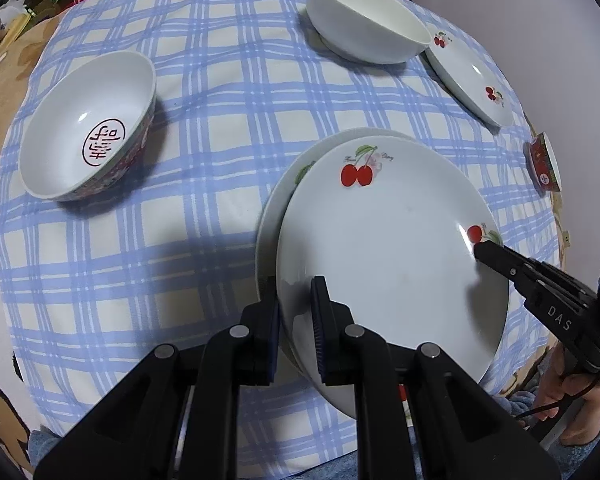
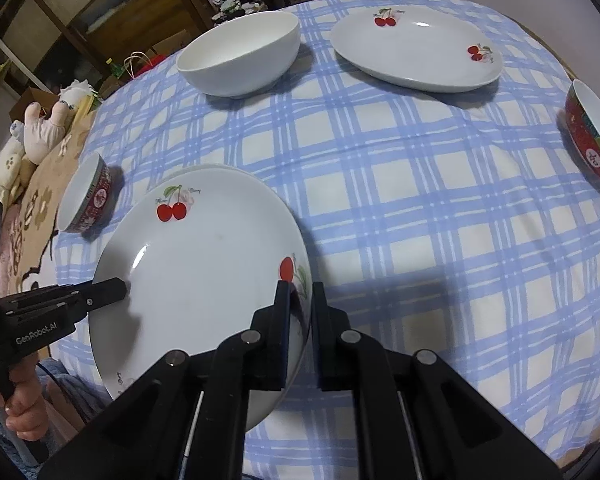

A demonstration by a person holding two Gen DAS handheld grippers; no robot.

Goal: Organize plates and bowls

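Note:
A white plate with red cherries point(image 1: 388, 240) point(image 2: 204, 280) is held from both sides. My left gripper point(image 1: 296, 284) point(image 2: 116, 290) is shut on its left rim. My right gripper point(image 2: 300, 286) point(image 1: 484, 250) is shut on the opposite rim, beside a cherry print. Under this plate lies a second matching plate point(image 1: 274, 204) point(image 2: 208, 168); only a sliver of its rim shows. Whether the two plates touch I cannot tell.
On the blue checked tablecloth point(image 1: 220, 120) point(image 2: 420, 200) stand a red-patterned bowl point(image 1: 88, 128) point(image 2: 88, 200), a plain white bowl point(image 1: 364, 20) point(image 2: 240, 56), a third cherry plate point(image 1: 468, 80) point(image 2: 416, 52) and a second red bowl point(image 1: 544, 164) point(image 2: 592, 132). Soft toys point(image 2: 44, 128) lie beyond the cloth.

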